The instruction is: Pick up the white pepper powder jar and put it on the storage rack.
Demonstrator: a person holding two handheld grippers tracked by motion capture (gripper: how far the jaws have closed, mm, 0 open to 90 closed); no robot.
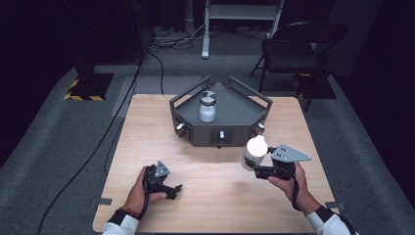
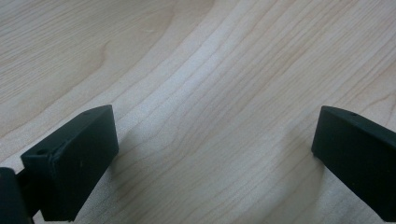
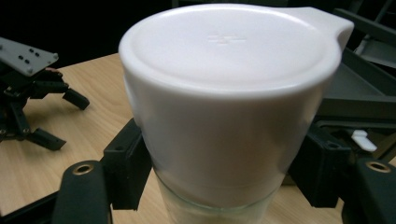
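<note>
White-lidded jar (image 3: 229, 107) pinched by right gripper (image 1: 264, 168) at lower right of the high view, just short of grey tray (image 1: 240, 115) that already holds one jar (image 1: 207, 106); left gripper (image 1: 169, 188) spread, idle at lower left.

Counts on and around the table

Two jars: one white-lidded jar (image 1: 255, 149) and one dark-lidded jar (image 1: 207, 106); one grey tray (image 1: 240, 117); two grippers, left (image 1: 172, 189) and right (image 1: 254, 168); one table (image 1: 215, 196); one chair (image 1: 293, 49)
</note>
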